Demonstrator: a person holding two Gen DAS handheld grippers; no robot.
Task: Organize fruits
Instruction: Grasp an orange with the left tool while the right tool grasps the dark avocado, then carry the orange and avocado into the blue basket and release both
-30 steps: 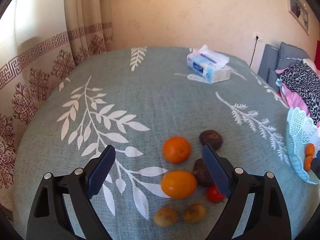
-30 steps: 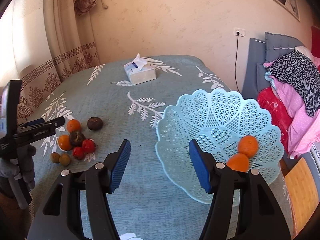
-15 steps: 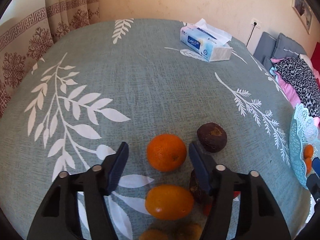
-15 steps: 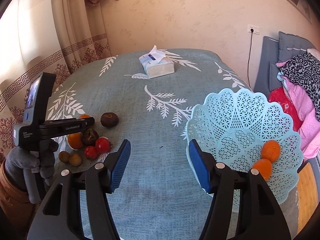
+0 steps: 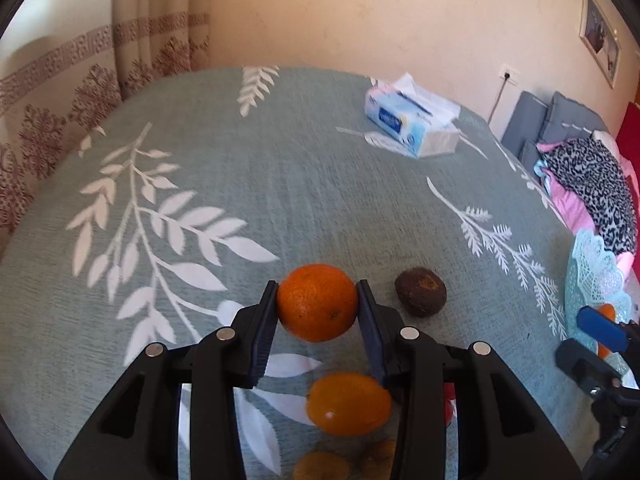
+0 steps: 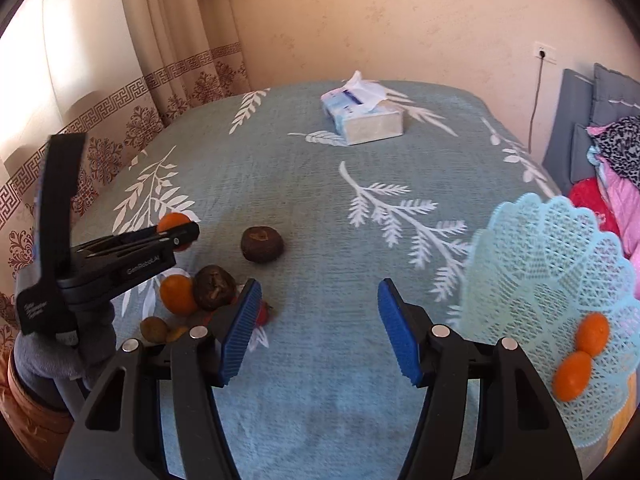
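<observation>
My left gripper (image 5: 318, 304) is shut on a round orange (image 5: 317, 302), which sits between its dark pads just above the teal cloth; it also shows in the right wrist view (image 6: 173, 222). Below it lie a second orange (image 5: 348, 403), a dark brown fruit (image 5: 420, 291), a red fruit and small yellow-brown fruits (image 5: 320, 466). My right gripper (image 6: 318, 330) is open and empty above the cloth. The pale blue lattice basket (image 6: 552, 264) at the right holds two oranges (image 6: 582, 354).
A tissue box (image 6: 362, 114) stands at the far side of the table. A patterned curtain (image 6: 176, 88) hangs at the left. Piled clothes (image 5: 592, 184) and grey cushions lie past the table's right edge.
My left gripper closed its pads onto the farther orange and lifted slightly. My right gripper drifted left, so the basket now sits further right in its view.
</observation>
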